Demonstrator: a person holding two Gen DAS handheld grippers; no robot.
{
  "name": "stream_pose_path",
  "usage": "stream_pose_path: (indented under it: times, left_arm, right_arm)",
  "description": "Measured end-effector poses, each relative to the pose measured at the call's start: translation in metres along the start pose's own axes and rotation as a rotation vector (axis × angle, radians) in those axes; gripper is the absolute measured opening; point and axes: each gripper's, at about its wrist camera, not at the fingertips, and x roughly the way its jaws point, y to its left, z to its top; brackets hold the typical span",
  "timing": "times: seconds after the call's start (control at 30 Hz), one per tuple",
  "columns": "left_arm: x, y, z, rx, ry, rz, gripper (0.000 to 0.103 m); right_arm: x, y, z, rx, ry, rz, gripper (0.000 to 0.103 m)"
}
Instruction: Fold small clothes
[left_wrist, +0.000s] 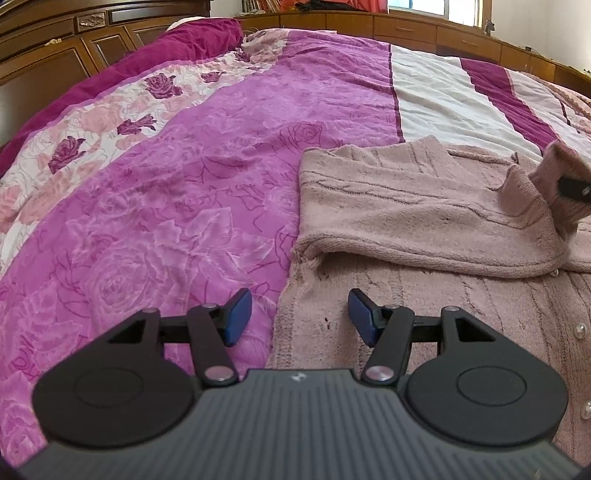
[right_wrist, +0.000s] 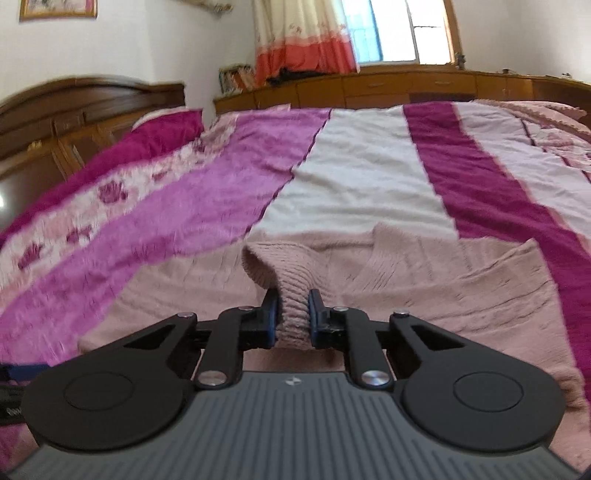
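A dusty-pink knitted cardigan (left_wrist: 424, 295) lies spread on the bed's floral magenta bedspread (left_wrist: 166, 206), on the side away from the wooden headboard (left_wrist: 48, 55). One sleeve (left_wrist: 406, 218) is folded across the cardigan's body, and small pearl-like buttons (left_wrist: 580, 330) run along its front edge.

The left gripper (left_wrist: 301, 317) hangs just above the cardigan's edge nearest the headboard, its blue-padded fingers (left_wrist: 238, 317) spread wide and holding nothing; one finger sits over the bedspread, the other over the knit.

The right gripper (right_wrist: 293, 314) is clamped narrowly on the ribbed cuff (right_wrist: 291, 306) of a sleeve, lifting it off the cardigan so the fabric bunches in a raised fold (the right wrist view is somewhat motion-blurred). In the left wrist view that lifted cuff (left_wrist: 554, 184) appears at the cardigan's far side from the headboard, with a dark finger of the right gripper against it.

Beyond the cardigan, a white stripe (right_wrist: 354, 177) and a dark magenta stripe (right_wrist: 480, 192) run across the bedspread toward the low wooden cabinets (right_wrist: 388, 86) under the window (right_wrist: 399, 31).
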Motion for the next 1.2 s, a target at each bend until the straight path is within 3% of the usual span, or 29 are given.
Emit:
stream_pose_path:
  times: [0.2,0.43,0.6,0.87,1.1,1.13,1.17,1.2]
  left_arm:
    - [-0.004,0.002,0.003,-0.011,-0.01,-0.009,0.06]
    - [-0.006,0.013,0.024,-0.044,-0.031,-0.034,0.06]
    - [0.01,0.02,0.049,-0.101,-0.039,-0.064,0.06]
    - [0.075,0.018,0.078,-0.214,0.026,-0.157,0.06]
    - [0.116,0.025,0.085,-0.38,0.054,-0.237,0.058]
    - [0.117,0.026,0.084,-0.391,0.048,-0.25,0.056]
    - [0.117,0.025,0.083,-0.388,0.039,-0.255,0.042]
    - [0.118,0.024,0.082,-0.375,0.032,-0.257,0.022]
  right_arm:
    - [-0.026,-0.034,0.022,0.118,-0.059,-0.009,0.017]
    - [-0.041,-0.088,0.034,0.252,-0.062,-0.036,0.017]
    - [-0.043,-0.115,0.018,0.311,-0.035,-0.049,0.017]
    - [-0.038,-0.132,-0.021,0.361,0.032,-0.064,0.017]
    - [-0.029,-0.146,-0.038,0.421,0.077,-0.051,0.018]
    - [-0.028,-0.147,-0.039,0.423,0.077,-0.048,0.018]
    - [-0.027,-0.148,-0.039,0.425,0.079,-0.047,0.019]
    - [-0.026,-0.148,-0.04,0.427,0.08,-0.048,0.019]
